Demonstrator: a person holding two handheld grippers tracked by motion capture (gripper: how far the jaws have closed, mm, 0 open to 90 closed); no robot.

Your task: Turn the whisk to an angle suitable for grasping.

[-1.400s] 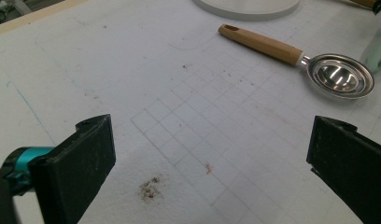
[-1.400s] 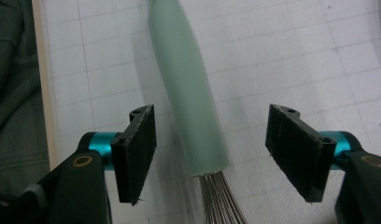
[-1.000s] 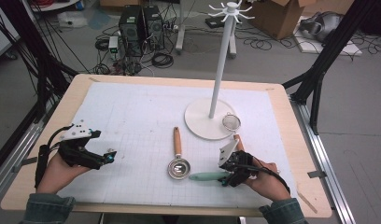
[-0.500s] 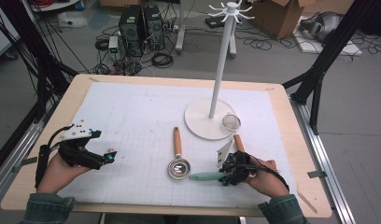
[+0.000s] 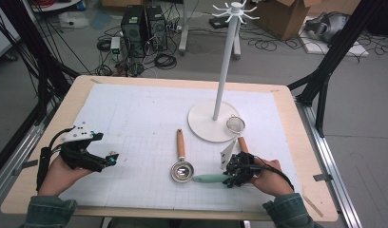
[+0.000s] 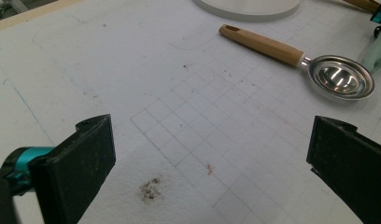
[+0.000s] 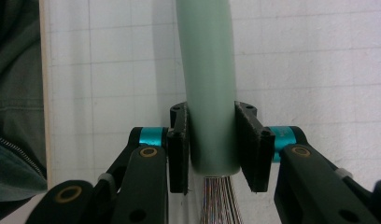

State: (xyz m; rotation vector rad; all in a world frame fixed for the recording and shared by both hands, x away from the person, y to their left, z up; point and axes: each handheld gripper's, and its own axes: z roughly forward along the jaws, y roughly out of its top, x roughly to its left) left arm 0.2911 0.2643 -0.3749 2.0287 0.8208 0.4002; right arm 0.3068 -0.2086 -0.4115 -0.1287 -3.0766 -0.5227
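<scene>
White gridded paper covers my worktop (image 5: pixel 135 109), and the floor behind it has many cables and two dark computer boxes (image 5: pixel 143 21). I count three tools lying on the paper and one tall white stand (image 5: pixel 225 71) with a round foot. One tool is a metal scoop (image 5: pixel 181 168) with a wooden handle. One is a small wire strainer (image 5: pixel 235 125) whose mesh cup rests on the stand's foot, and the cup has nothing in it. The scoop's bowl has nothing in it too. The third tool has a pale green handle (image 7: pixel 208 88) with thin metal wires at its end. My right gripper (image 7: pixel 211 149) has just been closing, and now it squeezes that green handle near the wires, low on the paper just beside the scoop. My left gripper (image 6: pixel 207 163) is wide open over bare paper, holding nothing, well apart from the tools.
</scene>
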